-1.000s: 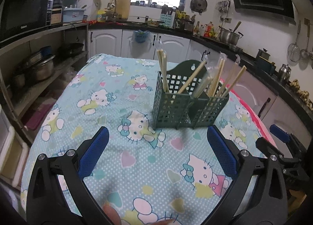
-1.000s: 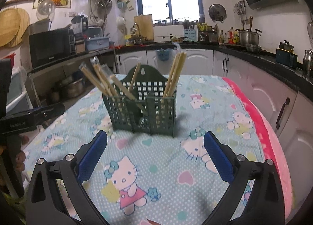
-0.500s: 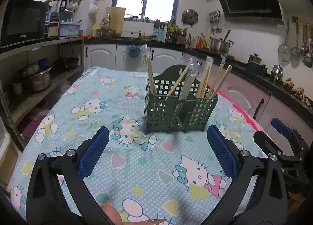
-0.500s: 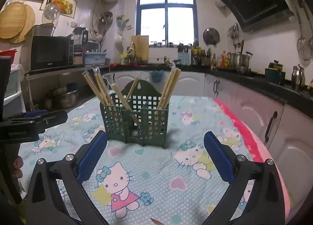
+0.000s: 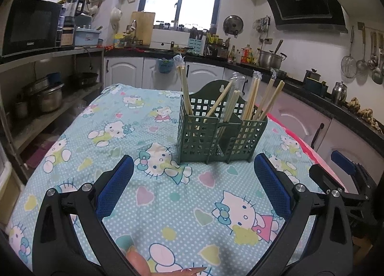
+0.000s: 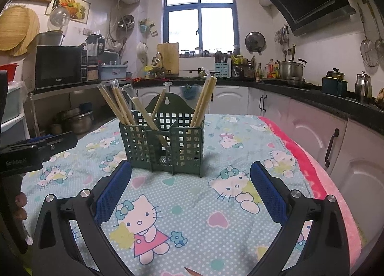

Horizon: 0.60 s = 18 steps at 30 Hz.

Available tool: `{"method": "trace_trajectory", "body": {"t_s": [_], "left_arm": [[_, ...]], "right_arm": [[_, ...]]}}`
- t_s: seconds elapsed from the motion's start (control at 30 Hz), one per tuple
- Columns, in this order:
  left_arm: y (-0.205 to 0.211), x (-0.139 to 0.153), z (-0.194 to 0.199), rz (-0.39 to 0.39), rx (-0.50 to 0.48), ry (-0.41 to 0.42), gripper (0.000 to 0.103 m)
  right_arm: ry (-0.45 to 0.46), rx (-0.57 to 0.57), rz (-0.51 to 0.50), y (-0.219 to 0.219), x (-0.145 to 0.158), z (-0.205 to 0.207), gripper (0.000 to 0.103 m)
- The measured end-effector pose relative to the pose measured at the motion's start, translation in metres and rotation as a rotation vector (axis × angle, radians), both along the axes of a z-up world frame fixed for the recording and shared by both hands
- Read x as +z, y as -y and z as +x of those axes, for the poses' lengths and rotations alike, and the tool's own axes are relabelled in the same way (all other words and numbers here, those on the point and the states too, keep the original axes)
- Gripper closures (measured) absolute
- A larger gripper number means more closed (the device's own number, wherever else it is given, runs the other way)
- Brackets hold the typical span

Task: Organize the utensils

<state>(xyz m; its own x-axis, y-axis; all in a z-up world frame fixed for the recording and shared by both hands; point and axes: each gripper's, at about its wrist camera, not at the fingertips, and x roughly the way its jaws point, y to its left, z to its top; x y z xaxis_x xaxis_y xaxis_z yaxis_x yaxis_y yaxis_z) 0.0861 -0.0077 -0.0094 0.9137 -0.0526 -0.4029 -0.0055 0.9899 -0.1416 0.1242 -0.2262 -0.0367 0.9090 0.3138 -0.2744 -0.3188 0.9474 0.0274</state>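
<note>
While both tools gape, the caddy (image 5: 220,137) stands mid-table.

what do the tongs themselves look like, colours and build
Both tongs, left and right, match: black plastic frames with cut-out slots, silver screw heads at the joints, and blue textured pads inside each finger. The left body carries small white lettering, seen from the right wrist.

Daylit kitchen window (image 6: 200,15), white cabinets (image 6: 230,101), black countertop (image 6: 312,93)
</note>
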Motion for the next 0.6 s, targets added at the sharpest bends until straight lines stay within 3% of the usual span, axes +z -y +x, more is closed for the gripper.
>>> {"method": "trace_trajectory", "body": {"t_s": [0.6], "left_arm": [[-0.001, -0.0001, 0.0004, 0.002, 0.015, 0.005, 0.011]], "right_arm": [[0.003, -0.006, 0.006, -0.0013, 0.0013, -0.0028, 0.006]]}}
